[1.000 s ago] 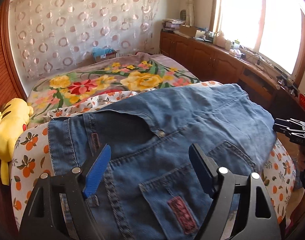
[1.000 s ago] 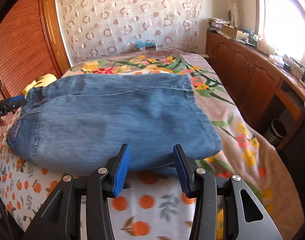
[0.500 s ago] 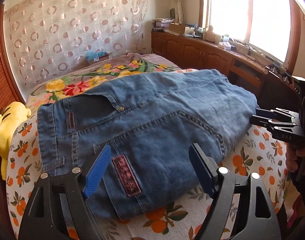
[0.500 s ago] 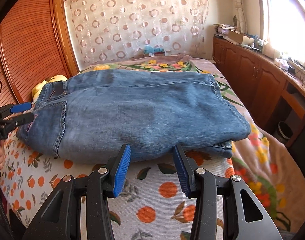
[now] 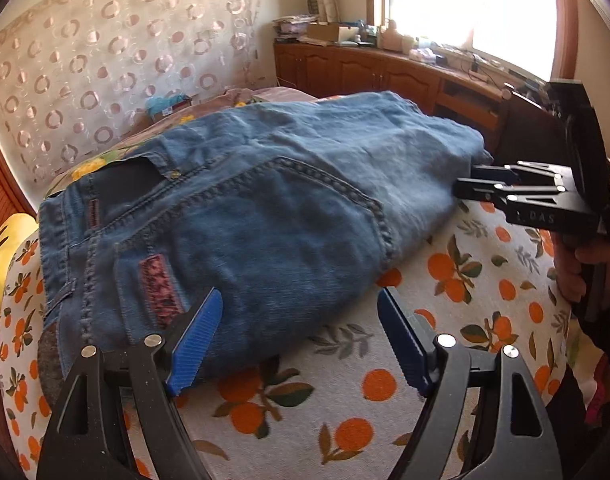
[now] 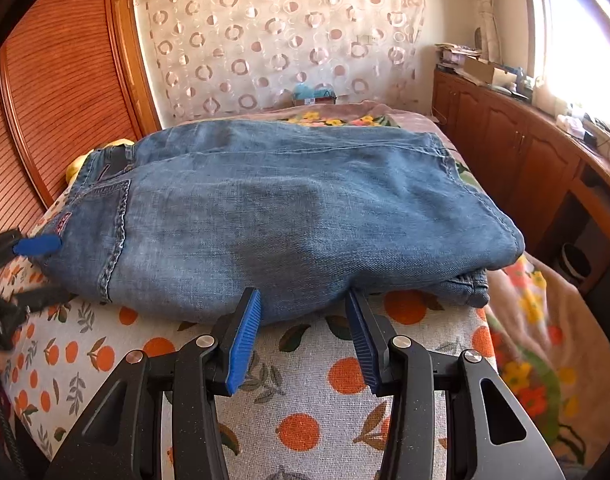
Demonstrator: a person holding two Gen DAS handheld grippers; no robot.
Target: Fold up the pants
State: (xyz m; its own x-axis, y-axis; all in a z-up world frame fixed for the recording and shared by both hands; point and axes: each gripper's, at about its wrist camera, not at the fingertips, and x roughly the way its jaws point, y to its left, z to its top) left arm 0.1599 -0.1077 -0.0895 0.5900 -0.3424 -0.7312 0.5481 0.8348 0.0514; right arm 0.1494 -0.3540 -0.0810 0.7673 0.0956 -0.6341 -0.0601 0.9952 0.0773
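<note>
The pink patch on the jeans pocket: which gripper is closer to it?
Left. The left gripper is open right beside the pink patch; the right gripper is open farther along the jeans, toward the folded leg end.

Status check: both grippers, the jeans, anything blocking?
Left hand-held gripper open, empty, at waist end. Right hand-held gripper open, empty, at near edge. Jeans folded flat on orange-print sheet. Nothing blocking.

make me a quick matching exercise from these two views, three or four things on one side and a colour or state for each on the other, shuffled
Things:
1. jeans
2. left gripper
3. plush toy
4. bedsheet

Colour or state:
A. yellow
B. orange fruit print
C. open, empty
D. folded, lying flat on the bed

Pairs: 1-D, 2-C, 3-A, 4-B
</note>
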